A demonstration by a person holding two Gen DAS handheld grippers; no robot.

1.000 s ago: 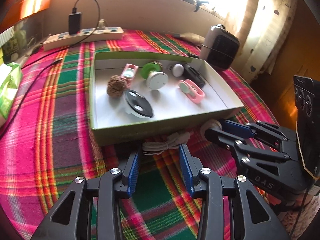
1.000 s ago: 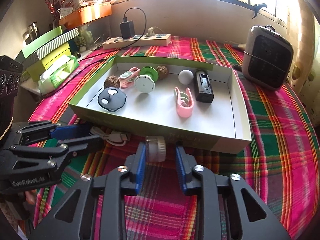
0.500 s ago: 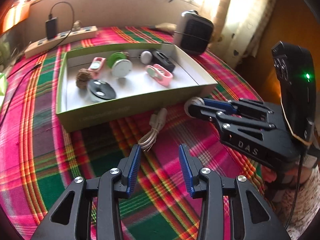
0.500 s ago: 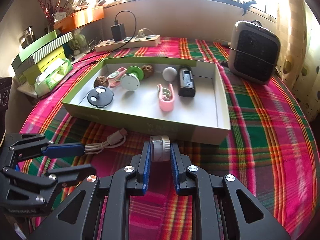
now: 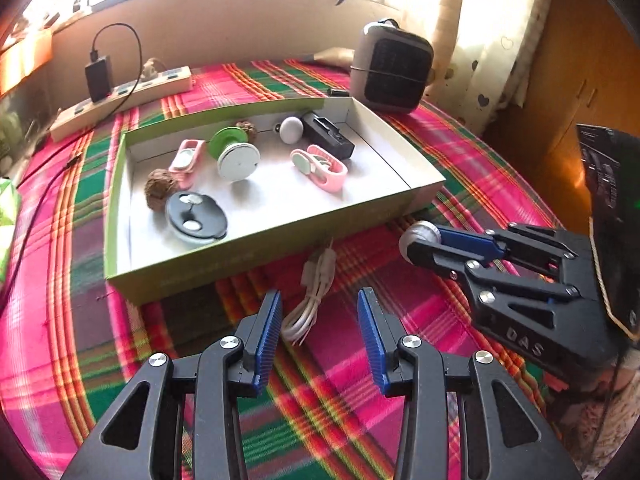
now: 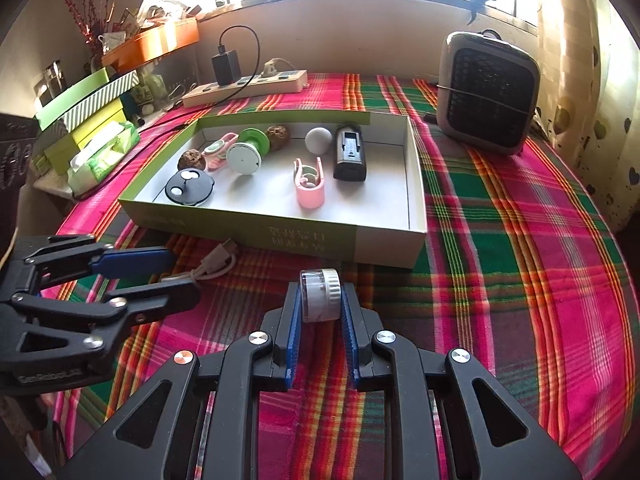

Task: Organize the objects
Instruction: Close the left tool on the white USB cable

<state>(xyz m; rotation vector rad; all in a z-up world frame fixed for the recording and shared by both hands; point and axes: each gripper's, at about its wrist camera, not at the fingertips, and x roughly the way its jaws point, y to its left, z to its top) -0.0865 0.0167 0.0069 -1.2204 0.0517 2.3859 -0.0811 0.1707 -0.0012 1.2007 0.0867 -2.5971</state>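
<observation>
Blue-padded fingers of the right gripper [image 6: 320, 300] have just closed on a small white round container [image 6: 320, 295], clamped across its flat ends just short of the green box [image 6: 384, 246]. It looks light, rigid and smooth (likely to slip if tilted). The left gripper [image 5: 319, 330] is parted and empty over a limp white cable [image 5: 312, 300], best pinched at its bundled middle. Beneath, a plaid-covered tabletop [image 6: 500, 280]; sunlit window behind.
</observation>
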